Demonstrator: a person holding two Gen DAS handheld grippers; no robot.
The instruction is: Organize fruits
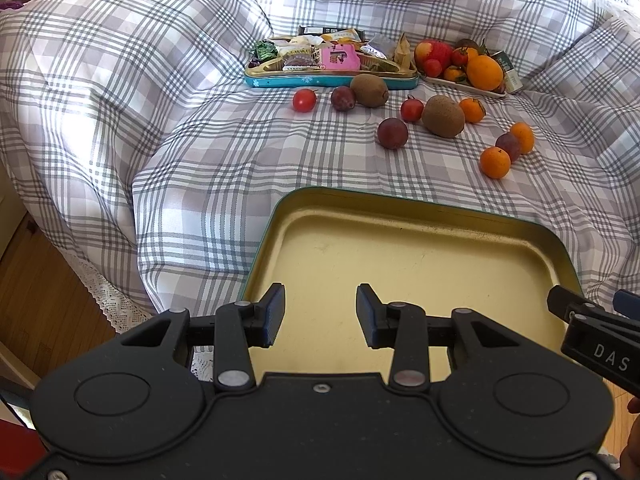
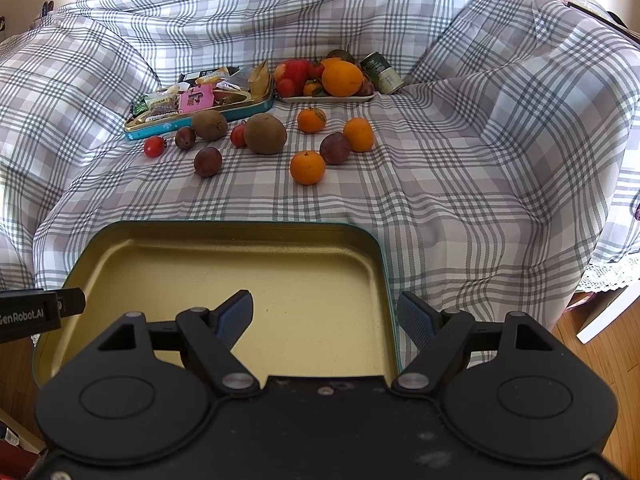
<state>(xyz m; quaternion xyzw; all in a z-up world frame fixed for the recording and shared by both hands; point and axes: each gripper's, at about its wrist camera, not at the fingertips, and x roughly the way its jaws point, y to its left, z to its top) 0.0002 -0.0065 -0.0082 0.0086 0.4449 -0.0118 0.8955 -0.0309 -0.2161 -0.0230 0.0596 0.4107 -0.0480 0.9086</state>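
Note:
An empty gold-lined tin tray (image 1: 400, 208) (image 2: 240, 236) lies near me on the checked cloth. Loose fruit lies beyond it: two kiwis (image 1: 443, 116) (image 2: 265, 134), several small oranges (image 1: 495, 162) (image 2: 307, 167), dark plums (image 1: 393, 133) (image 2: 207, 161) and cherry tomatoes (image 1: 304, 100) (image 2: 154, 146). My left gripper (image 1: 320, 316) is open and empty above the tray's near left part. My right gripper (image 2: 325, 320) is open and empty over the tray's near right edge; its tip also shows in the left wrist view (image 1: 568, 304).
A teal tin of wrapped snacks (image 1: 332, 80) (image 2: 192, 120) sits at the back. A white plate (image 1: 464, 82) (image 2: 328, 99) beside it holds an apple, a big orange and small fruit, with a can (image 2: 382, 72) behind. Wooden floor (image 1: 36, 280) lies past the bed edge.

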